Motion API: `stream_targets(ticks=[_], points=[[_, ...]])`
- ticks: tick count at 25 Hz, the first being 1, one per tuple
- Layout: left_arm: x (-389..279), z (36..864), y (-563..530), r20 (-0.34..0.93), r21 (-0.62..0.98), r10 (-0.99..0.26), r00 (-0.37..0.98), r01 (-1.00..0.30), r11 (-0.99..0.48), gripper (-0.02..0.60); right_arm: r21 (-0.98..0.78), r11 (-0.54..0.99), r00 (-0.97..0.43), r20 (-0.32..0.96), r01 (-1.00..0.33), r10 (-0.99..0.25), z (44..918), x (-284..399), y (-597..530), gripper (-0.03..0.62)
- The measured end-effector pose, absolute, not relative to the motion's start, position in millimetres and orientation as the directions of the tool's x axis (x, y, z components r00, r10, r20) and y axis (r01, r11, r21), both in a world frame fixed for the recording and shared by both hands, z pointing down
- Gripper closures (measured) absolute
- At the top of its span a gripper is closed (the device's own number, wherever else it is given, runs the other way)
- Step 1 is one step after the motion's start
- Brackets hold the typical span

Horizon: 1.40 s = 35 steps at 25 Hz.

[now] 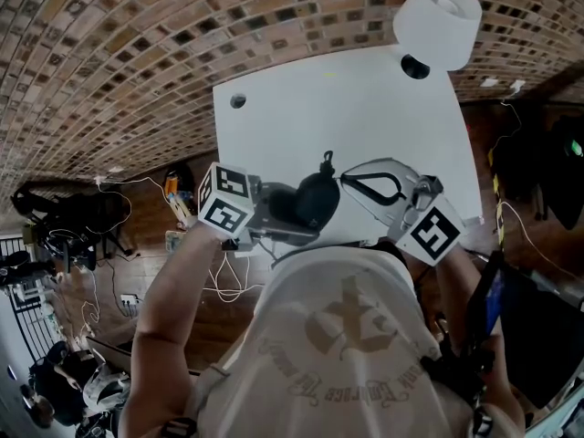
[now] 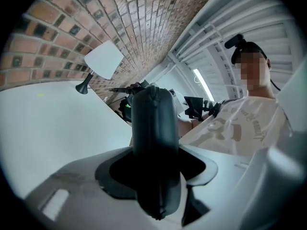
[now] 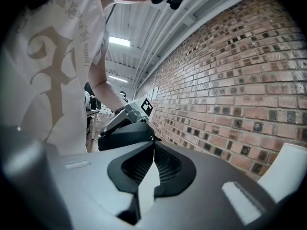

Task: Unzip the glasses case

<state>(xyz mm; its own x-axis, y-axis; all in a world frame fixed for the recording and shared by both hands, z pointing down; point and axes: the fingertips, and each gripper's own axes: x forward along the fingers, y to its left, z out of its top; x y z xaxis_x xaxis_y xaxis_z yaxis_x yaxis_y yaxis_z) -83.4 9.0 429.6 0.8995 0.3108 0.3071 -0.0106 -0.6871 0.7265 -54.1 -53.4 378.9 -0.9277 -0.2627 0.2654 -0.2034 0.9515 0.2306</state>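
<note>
A black glasses case (image 1: 317,199) is held above the near edge of the white table (image 1: 347,108). My left gripper (image 1: 294,210) comes in from the left and is shut on its body. In the left gripper view the case (image 2: 152,123) stands edge-on between the jaws of my left gripper (image 2: 158,152). A small pull or loop (image 1: 326,161) sticks up from the case's far end. My right gripper (image 1: 345,181) reaches in from the right, jaws shut, tips against that end. In the right gripper view my right gripper (image 3: 153,142) has its tips meeting at the case (image 3: 125,135); what they pinch is hidden.
A white lamp (image 1: 438,21) stands at the table's far right corner, seen also as the lamp (image 2: 103,61) in the left gripper view. A round hole (image 1: 238,101) marks the table's far left corner. Bags and cables (image 1: 64,226) lie on the floor at the left.
</note>
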Motion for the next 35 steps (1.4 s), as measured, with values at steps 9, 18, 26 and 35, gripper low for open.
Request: stream_targets(ticks=[9,18,26,35], points=[[-92,444,29,0.418,0.711,0.460,0.784,0.033,-0.702,0.324,0.304,0.945,-0.951,0.237,-0.123,-0.200,377,-64,-35,0.583],[-103,455,39,0.535,0.688,0.558,0.634,0.056,-0.724,0.325,0.345,0.937,-0.945,0.289,-0.047,-0.154,382,-68,-22,0.583],[-115,463,50,0.592,0.700,0.631,0.502,0.069,-0.711,0.328,0.375,0.927,-0.937,0.325,0.002,-0.130,388,-75,-13,0.583],[-128,470,59,0.650,0.702,0.693,0.314,0.104,-0.705,0.328,0.387,0.916,-0.921,0.384,0.104,-0.058,397,-85,-5,0.582]])
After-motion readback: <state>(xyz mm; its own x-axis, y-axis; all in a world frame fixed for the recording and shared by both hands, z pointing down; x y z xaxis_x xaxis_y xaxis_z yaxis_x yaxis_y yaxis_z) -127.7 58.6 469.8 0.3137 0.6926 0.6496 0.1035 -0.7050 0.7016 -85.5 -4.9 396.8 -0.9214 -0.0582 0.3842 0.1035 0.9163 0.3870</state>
